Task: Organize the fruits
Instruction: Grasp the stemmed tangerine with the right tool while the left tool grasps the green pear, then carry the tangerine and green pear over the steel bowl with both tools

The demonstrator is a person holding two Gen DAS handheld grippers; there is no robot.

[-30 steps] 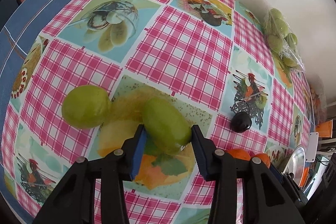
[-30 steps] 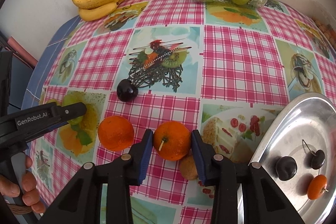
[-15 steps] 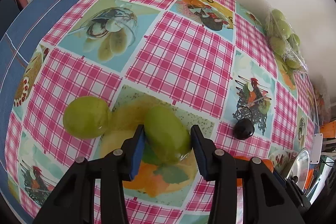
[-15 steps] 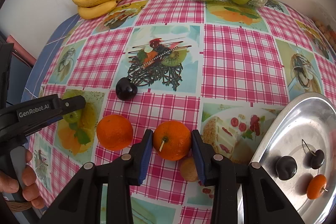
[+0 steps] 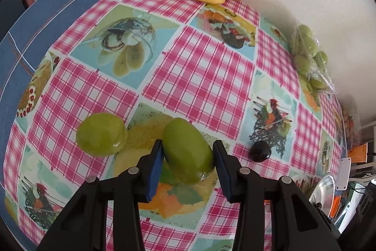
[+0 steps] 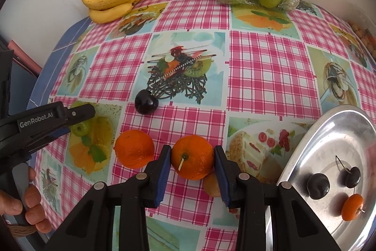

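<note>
Both tongs are clenched on fruit: the left tongs (image 5: 188, 157) on a green mango (image 5: 188, 151), the right tongs (image 6: 190, 158) on an orange (image 6: 192, 157), both low over the bench (image 6: 270, 67). Lift each straight up, squeezing evenly, then carry toward the metal tray (image 6: 329, 140). The mango's long axis runs slantwise between the pads, far end up-left, so it could pivot; the orange's stem faces the camera.
</note>
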